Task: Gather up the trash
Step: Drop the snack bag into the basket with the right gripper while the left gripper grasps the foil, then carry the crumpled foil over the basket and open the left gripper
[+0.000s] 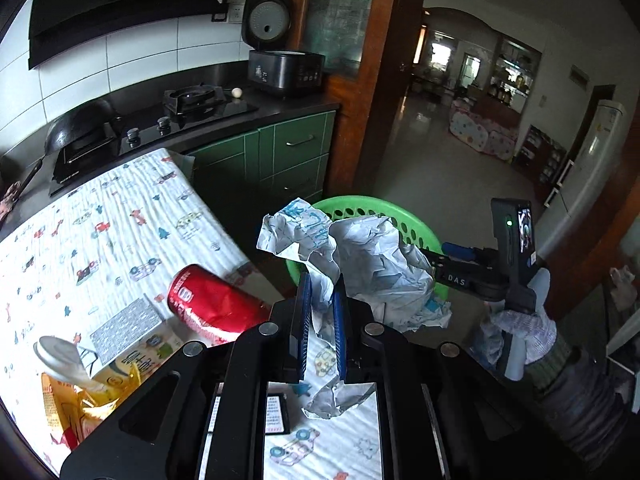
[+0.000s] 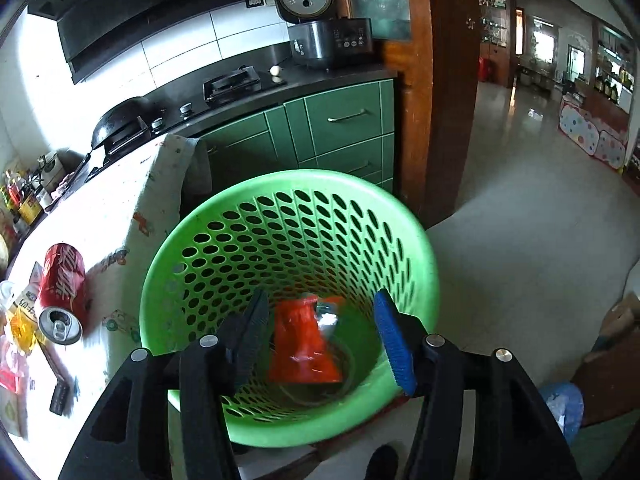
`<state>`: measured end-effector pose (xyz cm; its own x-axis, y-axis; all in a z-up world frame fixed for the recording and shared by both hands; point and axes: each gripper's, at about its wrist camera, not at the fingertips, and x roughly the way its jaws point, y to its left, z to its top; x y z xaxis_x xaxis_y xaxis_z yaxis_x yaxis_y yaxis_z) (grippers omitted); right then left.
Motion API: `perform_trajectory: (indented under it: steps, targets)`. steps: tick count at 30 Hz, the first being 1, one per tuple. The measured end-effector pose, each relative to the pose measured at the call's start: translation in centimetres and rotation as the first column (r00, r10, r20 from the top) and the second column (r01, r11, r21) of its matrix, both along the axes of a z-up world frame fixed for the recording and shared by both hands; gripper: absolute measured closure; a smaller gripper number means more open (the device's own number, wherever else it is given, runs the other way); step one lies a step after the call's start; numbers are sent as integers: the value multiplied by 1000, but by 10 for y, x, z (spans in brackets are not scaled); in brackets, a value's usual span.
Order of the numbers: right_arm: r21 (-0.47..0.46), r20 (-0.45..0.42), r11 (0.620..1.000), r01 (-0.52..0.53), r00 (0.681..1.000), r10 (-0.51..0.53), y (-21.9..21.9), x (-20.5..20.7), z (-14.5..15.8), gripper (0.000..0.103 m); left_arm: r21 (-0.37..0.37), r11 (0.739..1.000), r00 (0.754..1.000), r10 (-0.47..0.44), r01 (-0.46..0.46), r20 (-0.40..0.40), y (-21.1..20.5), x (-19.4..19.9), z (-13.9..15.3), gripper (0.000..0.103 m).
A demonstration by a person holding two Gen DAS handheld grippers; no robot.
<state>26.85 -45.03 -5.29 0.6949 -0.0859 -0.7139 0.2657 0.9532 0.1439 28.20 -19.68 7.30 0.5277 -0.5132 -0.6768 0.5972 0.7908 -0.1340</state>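
Note:
My left gripper (image 1: pixel 320 292) is shut on a crumpled white paper (image 1: pixel 360 256) with blue scribbles and holds it in the air, in front of the green perforated basket (image 1: pixel 416 224). My right gripper (image 2: pixel 320 316) is open and empty, hanging over the mouth of the green basket (image 2: pixel 208 248). An orange-red wrapper (image 2: pixel 304 344) lies at the basket's bottom. A red soda can lies on its side on the patterned tablecloth, in the left wrist view (image 1: pixel 216 304) and in the right wrist view (image 2: pixel 62 288). The right gripper also shows in the left wrist view (image 1: pixel 456 276).
A milk carton with a white cap (image 1: pixel 120 356) and a yellow snack bag (image 1: pixel 76 408) lie near the can. A small black box (image 2: pixel 60 398) lies on the cloth. Behind are a gas stove (image 1: pixel 192 100), a wok (image 2: pixel 116 122), a rice cooker (image 1: pixel 280 68) and green cabinets (image 2: pixel 344 120).

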Motion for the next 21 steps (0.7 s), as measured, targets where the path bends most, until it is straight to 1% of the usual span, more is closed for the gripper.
perform_trajectory:
  steps: [5, 7, 8, 10, 14, 16, 19, 21]
  targets:
    - [-18, 35, 1000, 8, 999, -7, -1, -21, 11, 34, 31, 999, 999, -27, 28, -24, -37, 24, -11, 93]
    - [-34, 45, 999, 5, 999, -3, -1, -30, 16, 26, 33, 999, 999, -34, 35, -42, -50, 33, -17, 93]
    - [-43, 51, 999, 6, 999, -4, 0, -33, 18, 25, 38, 999, 998, -37, 38, -46, -56, 36, -20, 93]
    - [-53, 63, 999, 11, 998, -8, 0, -42, 22, 17, 50, 998, 998, -40, 43, -55, -69, 44, -27, 93]
    - [-49, 79, 998, 31, 997, -27, -2, -55, 26, 13, 68, 996, 994, -44, 52, -104, -91, 57, -44, 93]
    - [-48, 82, 998, 36, 996, -32, -1, -60, 26, 12, 75, 996, 992, -43, 51, -115, -100, 64, -50, 92]
    - [-47, 86, 998, 40, 996, -36, 0, -66, 25, 12, 56, 997, 989, -45, 53, -143, -106, 70, -59, 89]
    - [-31, 91, 999, 36, 995, -33, 1, -69, 25, 12, 47, 997, 986, -45, 53, -158, -109, 73, -64, 84]
